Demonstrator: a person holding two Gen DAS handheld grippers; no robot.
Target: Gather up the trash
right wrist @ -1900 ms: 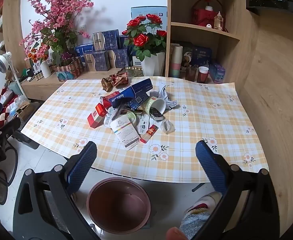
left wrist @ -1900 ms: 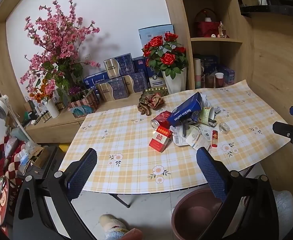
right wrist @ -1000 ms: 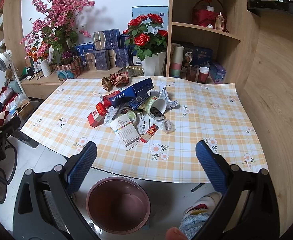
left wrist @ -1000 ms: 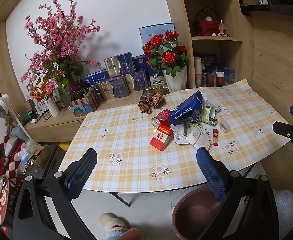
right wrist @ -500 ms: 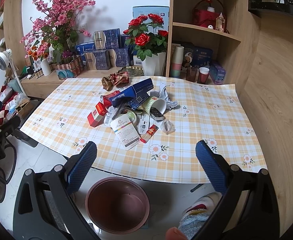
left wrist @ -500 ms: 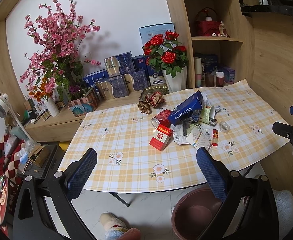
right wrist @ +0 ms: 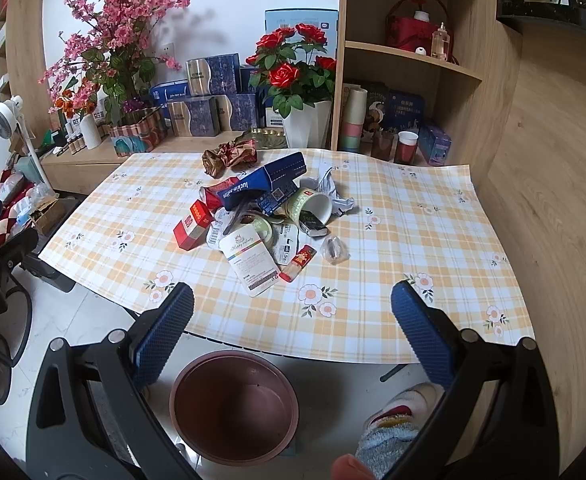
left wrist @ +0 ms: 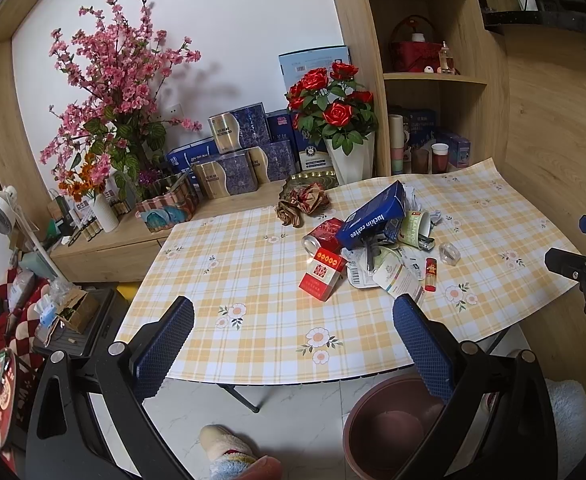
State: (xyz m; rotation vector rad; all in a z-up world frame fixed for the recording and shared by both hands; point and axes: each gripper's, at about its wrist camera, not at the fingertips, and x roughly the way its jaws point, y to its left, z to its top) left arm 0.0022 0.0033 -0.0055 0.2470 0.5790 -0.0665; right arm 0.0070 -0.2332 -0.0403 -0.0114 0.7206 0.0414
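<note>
A heap of trash lies mid-table on the yellow checked cloth (left wrist: pixel 253 280): a blue coffee box (left wrist: pixel 373 216), a red can (left wrist: pixel 325 232), a red cigarette pack (left wrist: pixel 321 276), a paper cup (right wrist: pixel 313 206), a white card (right wrist: pixel 251 258) and a crumpled brown wrapper (right wrist: pixel 229 156). A brown bin (right wrist: pixel 235 404) stands on the floor by the table's near edge. My left gripper (left wrist: pixel 293 344) is open and holds nothing, short of the table edge. Above the bin my right gripper (right wrist: pixel 293 324) also hangs open with nothing in it.
Vases of red roses (right wrist: pixel 293 80) and pink blossoms (left wrist: pixel 113 92) and several boxes stand on the sideboard behind the table. Wooden shelves (right wrist: pixel 409 60) rise at the back right. A person's slippered feet (left wrist: pixel 233 456) (right wrist: pixel 397 428) are on the floor beside the bin.
Both grippers have crept slightly toward the table; nothing on it has moved.
</note>
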